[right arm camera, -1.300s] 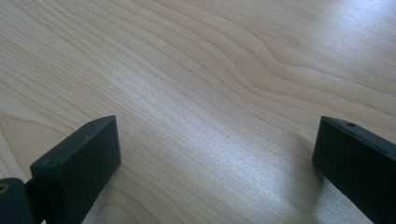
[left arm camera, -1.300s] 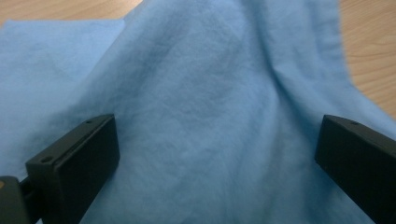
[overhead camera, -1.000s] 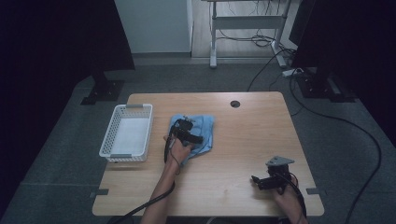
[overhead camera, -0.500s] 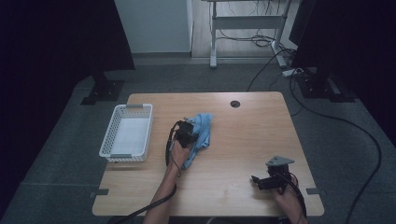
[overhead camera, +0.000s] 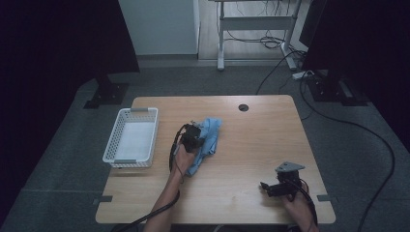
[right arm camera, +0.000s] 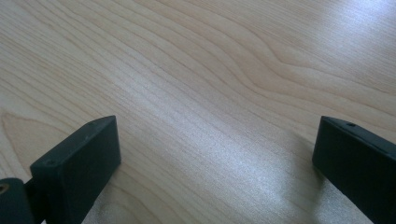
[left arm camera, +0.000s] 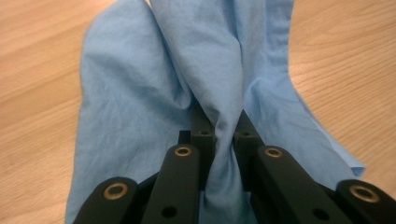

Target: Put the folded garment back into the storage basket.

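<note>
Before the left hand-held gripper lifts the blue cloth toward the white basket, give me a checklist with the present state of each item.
1. Grip: the left hand-held gripper has just been closing, and its jaws pinch a fold of the crumpled light-blue cloth: ok.
2. Whole cloth gathered: most of it spreads loose on the wooden table beyond the jaws: not ok.
3. White plastic mesh basket ready: its inside looks bare, and it stands left of the cloth: ok.
4. Path to the basket: bare wood between cloth and basket: ok.
5. Right hand-held gripper out of the way: open, holding nothing, near the table's front right edge: ok.
6. Firmness of the pinch: cannot tell.
</note>
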{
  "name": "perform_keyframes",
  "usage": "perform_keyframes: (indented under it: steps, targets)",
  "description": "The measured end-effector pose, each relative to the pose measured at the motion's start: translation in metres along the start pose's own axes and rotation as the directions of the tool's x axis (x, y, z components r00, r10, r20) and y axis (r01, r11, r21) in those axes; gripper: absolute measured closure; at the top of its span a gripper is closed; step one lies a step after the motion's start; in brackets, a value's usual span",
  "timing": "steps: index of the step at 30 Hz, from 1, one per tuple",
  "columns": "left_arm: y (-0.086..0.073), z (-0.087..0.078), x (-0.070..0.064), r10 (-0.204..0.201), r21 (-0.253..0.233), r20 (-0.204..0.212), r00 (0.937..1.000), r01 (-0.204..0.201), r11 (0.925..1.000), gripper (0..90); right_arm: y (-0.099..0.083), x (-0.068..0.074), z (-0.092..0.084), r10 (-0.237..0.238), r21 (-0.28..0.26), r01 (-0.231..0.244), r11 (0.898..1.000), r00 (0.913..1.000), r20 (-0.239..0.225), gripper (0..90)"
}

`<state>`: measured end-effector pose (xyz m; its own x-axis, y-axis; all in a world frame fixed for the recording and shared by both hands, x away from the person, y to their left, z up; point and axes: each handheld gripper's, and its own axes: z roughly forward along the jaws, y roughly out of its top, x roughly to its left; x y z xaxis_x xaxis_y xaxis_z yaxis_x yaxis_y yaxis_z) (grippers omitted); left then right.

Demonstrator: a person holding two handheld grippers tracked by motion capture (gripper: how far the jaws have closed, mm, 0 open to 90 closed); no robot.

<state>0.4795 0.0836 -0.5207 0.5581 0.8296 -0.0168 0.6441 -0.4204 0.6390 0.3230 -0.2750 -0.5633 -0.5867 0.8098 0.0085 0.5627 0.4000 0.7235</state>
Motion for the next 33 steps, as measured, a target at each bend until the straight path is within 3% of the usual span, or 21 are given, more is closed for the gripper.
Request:
perform_keyframes:
  steps: [14,33]
  targets:
    - [0.008,-0.044,0.008,0.021,-0.044,0.013,0.9997,-0.02,0.9988,82.9,0.0,0.0,0.0,-0.001,0.0,0.001,1.0,1.0,-0.001,0.7]
    - [0.015,-0.095,0.025,0.051,-0.071,-0.037,0.998,-0.054,0.996,82.8,0.0,0.0,0.0,-0.002,0.001,0.002,1.0,1.0,-0.001,0.7]
